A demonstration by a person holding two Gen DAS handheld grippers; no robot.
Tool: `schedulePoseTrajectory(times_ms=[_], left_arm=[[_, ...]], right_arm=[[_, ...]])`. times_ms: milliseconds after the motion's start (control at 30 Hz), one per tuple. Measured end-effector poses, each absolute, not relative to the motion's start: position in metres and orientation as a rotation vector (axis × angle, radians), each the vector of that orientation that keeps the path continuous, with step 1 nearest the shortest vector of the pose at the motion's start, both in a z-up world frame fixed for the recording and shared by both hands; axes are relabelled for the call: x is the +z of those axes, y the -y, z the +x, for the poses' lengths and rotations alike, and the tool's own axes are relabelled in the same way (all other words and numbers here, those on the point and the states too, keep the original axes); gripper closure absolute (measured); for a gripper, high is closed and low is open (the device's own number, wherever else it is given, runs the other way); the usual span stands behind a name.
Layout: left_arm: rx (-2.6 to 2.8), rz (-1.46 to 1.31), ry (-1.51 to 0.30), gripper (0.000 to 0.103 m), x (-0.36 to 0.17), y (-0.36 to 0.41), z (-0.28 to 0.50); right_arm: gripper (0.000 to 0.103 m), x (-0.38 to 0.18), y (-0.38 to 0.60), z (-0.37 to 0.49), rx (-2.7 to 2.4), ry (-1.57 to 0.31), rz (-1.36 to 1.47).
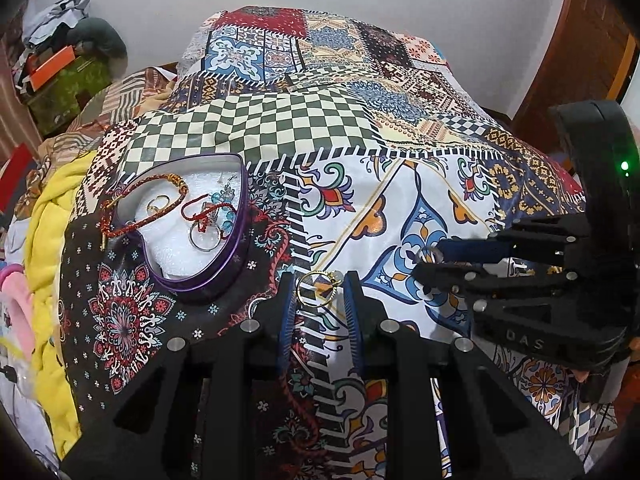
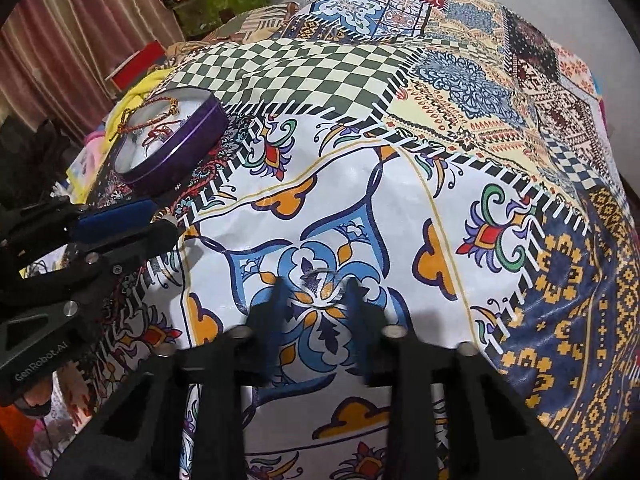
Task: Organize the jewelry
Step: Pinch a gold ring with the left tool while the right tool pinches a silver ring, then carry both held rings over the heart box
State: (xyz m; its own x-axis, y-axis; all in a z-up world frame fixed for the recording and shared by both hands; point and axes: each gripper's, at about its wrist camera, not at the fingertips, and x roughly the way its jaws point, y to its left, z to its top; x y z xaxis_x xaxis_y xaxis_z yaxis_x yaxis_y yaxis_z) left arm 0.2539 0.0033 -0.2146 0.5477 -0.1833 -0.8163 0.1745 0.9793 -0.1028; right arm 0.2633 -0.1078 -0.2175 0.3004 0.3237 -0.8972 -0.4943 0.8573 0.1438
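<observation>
- Patchwork-printed bedspread [image 1: 340, 128] is covering the bed and filling most of the left wrist view, with a white wall behind and a brown wooden door [image 1: 576, 52] standing at the right edge.
- Lying on the dark floral patch at the left is a purple heart-shaped tin [image 1: 224, 256], lined with white padding and holding a red cord bracelet [image 1: 160, 216], a silver ring [image 1: 206, 238], blue bead earrings and a smaller ring.
- Left gripper [image 1: 320, 292] is hanging low over the bedspread with its jaws parted, and a gold ring [image 1: 316, 288] is sitting between the blue-padded fingertips; whether the pads are touching it cannot be told.
- Right gripper [image 1: 430, 258] is reaching in from the right, its tips meeting at a small silver hoop [image 1: 427, 255] on the blue-and-white motif; the jaws look nearly closed from this side.
- Yellow blanket [image 1: 48, 248] is bunching along the bed's left side.

- Seen from the right wrist, the same bedspread [image 2: 400, 92] is spreading outward, with a pinkish curtain [image 2: 80, 32] hanging at upper left.
- Right gripper [image 2: 318, 286] is showing its jaws parted around the silver hoop [image 2: 320, 280], which is blurred and lying on the blue floral motif.
- Left gripper [image 2: 164, 220] is coming in from the left edge, near the tin [image 2: 176, 148]; its jaws' state cannot be told from this angle.
- Tin is sitting well apart from the hoop, toward the upper left.
</observation>
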Motion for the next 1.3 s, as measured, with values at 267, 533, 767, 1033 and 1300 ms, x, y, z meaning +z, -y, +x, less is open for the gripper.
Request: schedulePoseTrajectory(times_ms=[267,533,767,1033,1300], left_arm=[[-0.206,-0.008,-0.931,0.080,-0.198,-0.002,0.249],[-0.177,-0.020,-0.868,0.080,-0.169,-0.012,0.240],[-0.141,-0.046,-0.796,0.080,-0.139,-0.030,0.233],[-0.088,-0.063,-0.711,0.080,-0.111,-0.054,0.225],[-0.045,-0.078,-0.665,0.080,-0.098,-0.079,0.226]], right_arm=[[0.084,-0.197,0.107,0.257,0.553,-1.096,-0.150],[0.084,-0.157,0.107,0.251,0.575,-1.003,-0.114],[0.084,-0.117,0.095,0.242,0.595,-0.889,-0.100],[0.084,-0.081,0.081,0.239,0.613,-0.772,-0.090],[0.084,-0.072,0.060,0.242,0.651,-0.731,-0.082]])
